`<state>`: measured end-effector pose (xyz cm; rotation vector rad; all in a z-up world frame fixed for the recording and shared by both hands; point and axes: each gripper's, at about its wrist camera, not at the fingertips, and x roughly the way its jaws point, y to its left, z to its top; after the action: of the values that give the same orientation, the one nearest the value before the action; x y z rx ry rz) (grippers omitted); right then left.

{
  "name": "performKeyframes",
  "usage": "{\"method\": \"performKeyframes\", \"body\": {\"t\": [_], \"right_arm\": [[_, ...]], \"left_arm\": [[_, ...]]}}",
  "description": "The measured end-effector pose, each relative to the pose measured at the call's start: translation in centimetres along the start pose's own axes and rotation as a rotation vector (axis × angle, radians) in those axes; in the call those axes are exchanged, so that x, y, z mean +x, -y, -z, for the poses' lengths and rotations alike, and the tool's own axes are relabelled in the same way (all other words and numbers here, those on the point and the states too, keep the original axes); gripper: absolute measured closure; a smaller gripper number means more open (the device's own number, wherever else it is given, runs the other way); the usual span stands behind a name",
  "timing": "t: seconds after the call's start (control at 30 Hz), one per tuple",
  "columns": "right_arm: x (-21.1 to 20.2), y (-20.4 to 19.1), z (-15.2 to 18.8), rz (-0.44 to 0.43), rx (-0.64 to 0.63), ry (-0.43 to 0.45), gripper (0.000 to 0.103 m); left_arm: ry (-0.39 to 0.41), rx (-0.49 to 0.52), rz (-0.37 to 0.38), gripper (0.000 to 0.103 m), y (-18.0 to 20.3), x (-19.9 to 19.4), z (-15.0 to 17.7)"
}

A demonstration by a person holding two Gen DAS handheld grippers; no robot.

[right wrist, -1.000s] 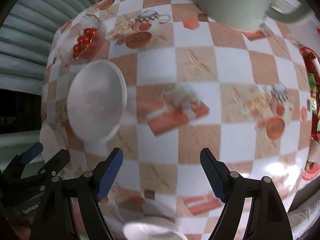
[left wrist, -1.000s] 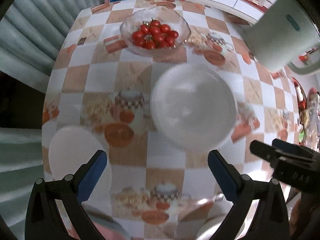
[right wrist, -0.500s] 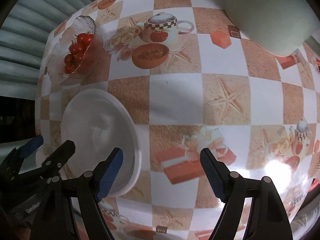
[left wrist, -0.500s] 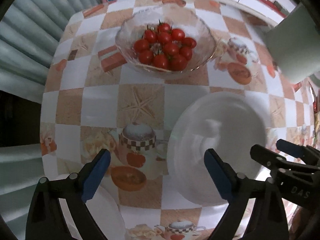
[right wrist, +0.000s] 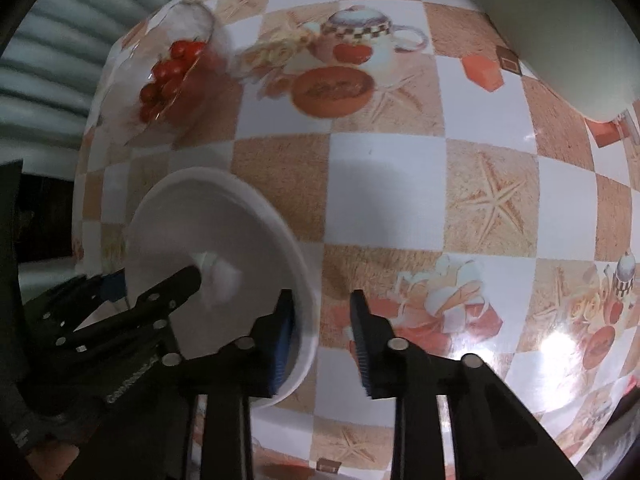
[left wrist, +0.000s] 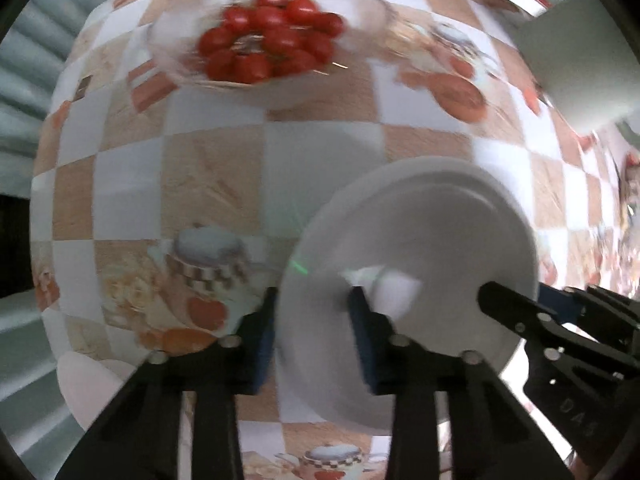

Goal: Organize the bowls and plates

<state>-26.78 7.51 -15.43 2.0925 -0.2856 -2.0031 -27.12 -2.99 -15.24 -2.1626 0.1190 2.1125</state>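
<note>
Table under a glossy checked oilcloth [right wrist: 384,184] of white and tan squares printed with teapots, starfish and fruit; ribbed pale curtain [left wrist: 24,72] along the left margin of both views. Both views blurred, left wrist view the worse. Pale green vessel [right wrist: 568,36] at upper right, cut off by the frame edge, type not determinable. Clear glass bowl [left wrist: 360,4] at the far side of the table, rim barely legible through blur, holding a heap of red cherry tomatoes [left wrist: 268,36]. White bowl [left wrist: 432,248] on the cloth near the front, empty, tilted rather than flat, near edge hidden behind gripper parts. Left gripper [left wrist: 312,332] at narrow spread, jaws closing, straddling the bowl's left rim: one blue pad [left wrist: 262,344] outside the wall, the other inside; actual pad contact not clear through the blur. Right gripper [right wrist: 322,344] likewise narrow and closing over the opposite rim: left pad [right wrist: 282,344] inside the bowl against its wall, right finger outside over the cloth with a gap showing between it and the rim. Second white dish [left wrist: 88,388] at the lower left of the left wrist view, partly cut off and blocked by the gripper body, contents not visible.
</note>
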Motion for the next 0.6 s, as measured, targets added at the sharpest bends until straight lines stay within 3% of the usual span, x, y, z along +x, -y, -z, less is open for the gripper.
{"method": "performKeyframes", "body": {"t": [0.13,0.33,0.47,0.6], "right_arm": [[0.2,0.6,2.1,0.004,-0.006,-0.030,0.086],[1.2,2.6,7.8,-0.015,0.033,-0.112,0.086],[1.2,3.5,11.1,-0.025,0.054,-0.113,0.086],[1.4,3.3,12.2,-0.034,0.048,-0.100,0.086]], "left_arm": [[-0.004,0.040,0.007,0.072,1.5,0.1,2.2],[-0.032,0.098,0.037,0.073,4.5,0.7,8.1],[-0.027,0.125,0.028,0.072,6.0,0.9,10.9],[-0.012,0.122,0.010,0.071,6.5,0.9,11.6]]}}
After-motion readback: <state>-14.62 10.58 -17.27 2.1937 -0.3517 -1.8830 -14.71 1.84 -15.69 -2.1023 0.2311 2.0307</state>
